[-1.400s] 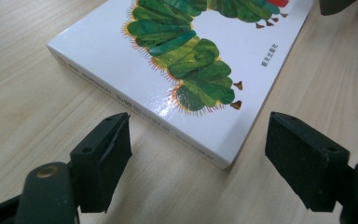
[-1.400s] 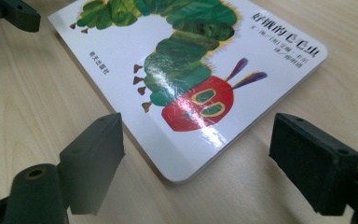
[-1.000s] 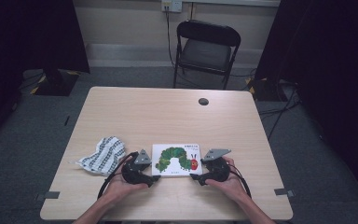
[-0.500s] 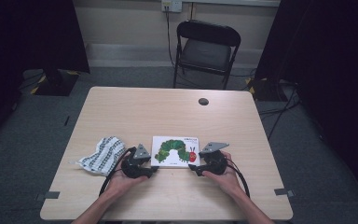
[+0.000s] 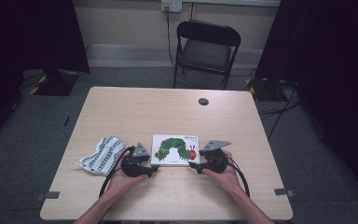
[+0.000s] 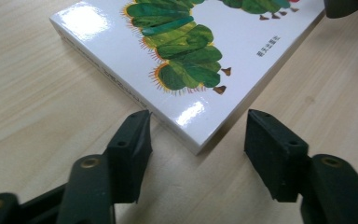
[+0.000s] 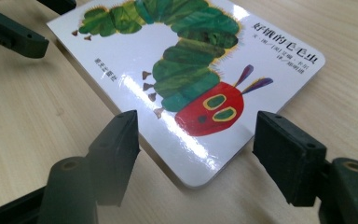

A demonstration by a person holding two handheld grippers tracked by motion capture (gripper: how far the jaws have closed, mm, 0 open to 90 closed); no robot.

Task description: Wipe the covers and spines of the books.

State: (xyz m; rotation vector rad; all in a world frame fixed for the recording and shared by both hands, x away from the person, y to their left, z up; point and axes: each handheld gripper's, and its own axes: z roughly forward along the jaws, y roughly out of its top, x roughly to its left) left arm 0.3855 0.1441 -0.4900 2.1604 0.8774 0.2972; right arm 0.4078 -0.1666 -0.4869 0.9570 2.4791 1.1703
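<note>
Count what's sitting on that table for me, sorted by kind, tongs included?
Picture book: 1
Checked cloth: 1
Tongs: 2, the left and the right, both open at the book's near corners
Total: 4

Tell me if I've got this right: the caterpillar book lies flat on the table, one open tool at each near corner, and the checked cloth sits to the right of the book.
Almost. The checked cloth sits to the left of the book, beyond the left tool, as the high view shows. The rest holds: the book lies flat on the table, with the left tool and right tool open at its near corners.
</note>
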